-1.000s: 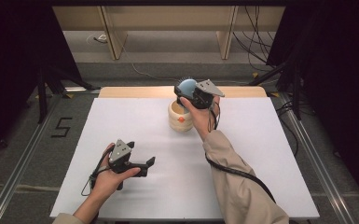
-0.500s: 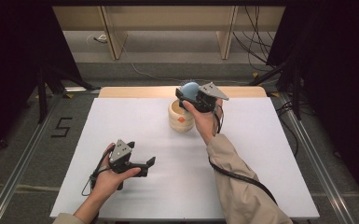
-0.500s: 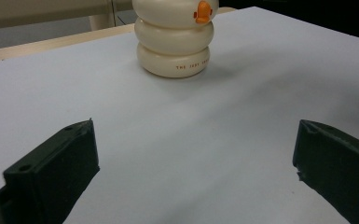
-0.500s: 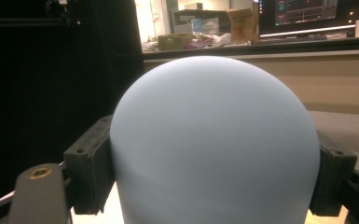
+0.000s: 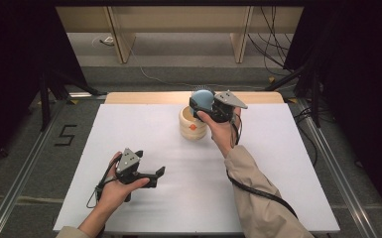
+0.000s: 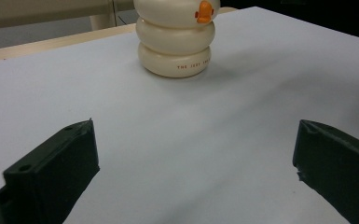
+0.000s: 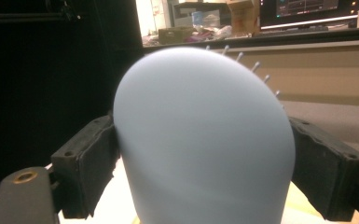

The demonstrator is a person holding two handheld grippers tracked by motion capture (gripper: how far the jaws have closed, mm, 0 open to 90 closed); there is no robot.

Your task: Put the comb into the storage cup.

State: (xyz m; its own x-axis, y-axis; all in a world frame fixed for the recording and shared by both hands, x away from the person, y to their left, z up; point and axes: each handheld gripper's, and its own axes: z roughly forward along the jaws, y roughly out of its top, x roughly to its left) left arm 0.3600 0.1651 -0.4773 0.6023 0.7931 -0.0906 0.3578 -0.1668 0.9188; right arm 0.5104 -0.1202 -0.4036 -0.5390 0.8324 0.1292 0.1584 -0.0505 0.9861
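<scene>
The blue dome-shaped cap (image 5: pixel 203 98) sat directly above the cream ringed container (image 5: pixel 192 124), at the far middle of the white table (image 5: pixel 278 163). In the right gripper view the cap (image 7: pixel 205 140) stood upright between the two black jaws, with small pins showing along its upper right edge and a pale yellow surface beneath it. Both pads lay right against its sides; the jaws had just been opening, with the cap between them, and whether they pressed on it or only touched it could not be told from the pictures. The right claw (image 5: pixel 204 105) therefore stood fairly wide around the cap, held by the right hand (image 5: pixel 221 130), whose beige sleeve (image 5: pixel 258 198) ran down to the near edge of the table.

The container was made of stacked rounded rings with a small orange mark on its side; in the left gripper view it (image 6: pixel 175 42) stood on the table well ahead of the jaws, with a line of red lettering on its lowest ring.

The left claw (image 5: pixel 159 173) lay near the front left of the table, well apart from the container, its jaws wide with nothing between them, gripped by the left hand (image 5: pixel 116 183).
</scene>
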